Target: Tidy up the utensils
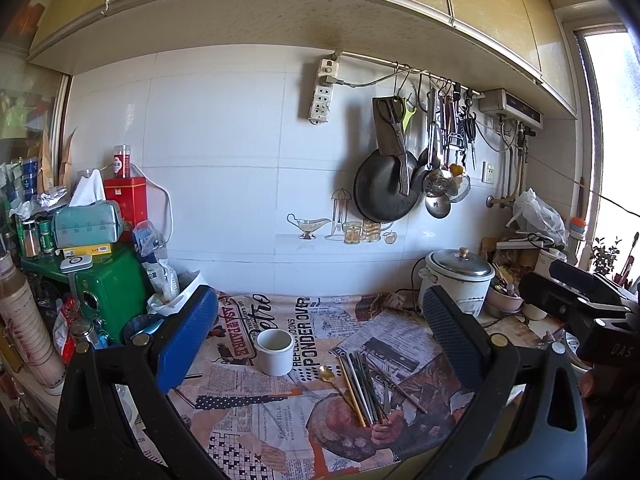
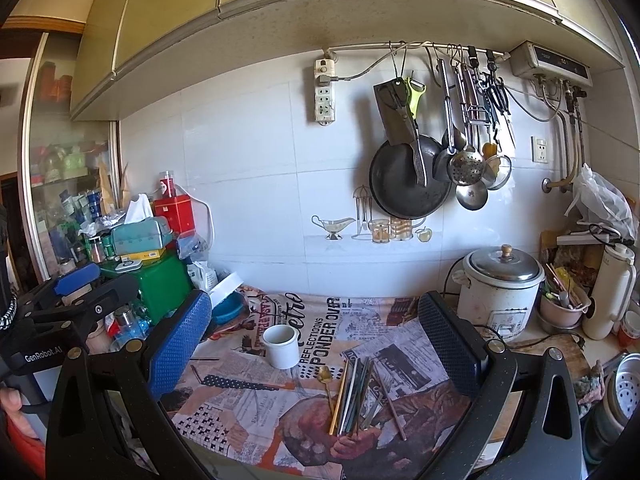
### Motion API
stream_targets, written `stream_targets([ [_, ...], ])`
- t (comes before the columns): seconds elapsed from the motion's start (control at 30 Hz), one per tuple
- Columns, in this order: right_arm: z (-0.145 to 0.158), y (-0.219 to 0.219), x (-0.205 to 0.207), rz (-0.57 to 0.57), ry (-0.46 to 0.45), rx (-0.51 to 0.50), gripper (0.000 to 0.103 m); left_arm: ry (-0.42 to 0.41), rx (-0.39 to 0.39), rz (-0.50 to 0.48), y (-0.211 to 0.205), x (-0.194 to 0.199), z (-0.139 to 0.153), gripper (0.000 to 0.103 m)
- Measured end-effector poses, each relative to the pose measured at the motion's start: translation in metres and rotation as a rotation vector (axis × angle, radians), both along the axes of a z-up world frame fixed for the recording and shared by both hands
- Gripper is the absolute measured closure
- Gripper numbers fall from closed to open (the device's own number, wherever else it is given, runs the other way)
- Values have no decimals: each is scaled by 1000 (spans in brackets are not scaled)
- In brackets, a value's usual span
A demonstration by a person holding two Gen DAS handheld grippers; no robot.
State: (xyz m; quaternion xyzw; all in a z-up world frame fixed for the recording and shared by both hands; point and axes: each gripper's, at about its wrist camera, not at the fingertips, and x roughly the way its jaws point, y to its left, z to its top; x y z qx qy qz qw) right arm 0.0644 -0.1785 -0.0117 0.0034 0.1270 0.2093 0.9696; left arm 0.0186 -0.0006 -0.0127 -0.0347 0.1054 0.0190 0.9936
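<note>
A loose pile of chopsticks (image 1: 366, 386) lies on the newspaper-print cloth (image 1: 256, 428), with a gold spoon (image 1: 327, 376) at its left side. A white ceramic cup (image 1: 275, 350) stands upright to the left of the pile. In the right wrist view the pile (image 2: 356, 394), the spoon (image 2: 325, 376) and the cup (image 2: 282, 345) show the same way. My left gripper (image 1: 316, 336) is open and empty, held above and in front of the pile. My right gripper (image 2: 316, 336) is open and empty, likewise short of the pile. The right gripper's body (image 1: 584, 304) shows at the right edge of the left wrist view.
A white rice cooker (image 2: 500, 292) stands at the back right, with a thermos (image 2: 612, 292) and a bowl of utensils (image 2: 562, 304) beside it. A green box (image 1: 112, 292), tissue box (image 1: 86, 224) and clutter crowd the left. A pan (image 1: 384, 188) and ladles hang on the wall.
</note>
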Motion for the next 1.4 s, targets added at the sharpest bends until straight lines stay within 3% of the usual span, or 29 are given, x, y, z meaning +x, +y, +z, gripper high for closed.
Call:
stream_targets([
  [0.27, -17, 0, 25, -18, 55, -8, 0, 53, -16, 20, 11, 32, -15, 0],
  [0.5, -47, -4, 62, -52, 144, -31, 0, 155, -70, 55, 24, 81, -51, 0],
  [0.77, -106, -18, 128, -122, 316, -103, 0, 297, -113, 148, 35, 158, -112, 0],
  [0.97, -157, -28, 180, -174, 465, -144, 0, 417, -56, 193, 30, 218, -164, 0],
  [1.23, -220, -30, 240, -210, 612, -220, 1, 569, 32, 194, 8, 284, -234, 0],
  [1.4, -253, -26, 268, -189, 692, -260, 10, 680, 7, 149, -3, 313, -274, 0],
])
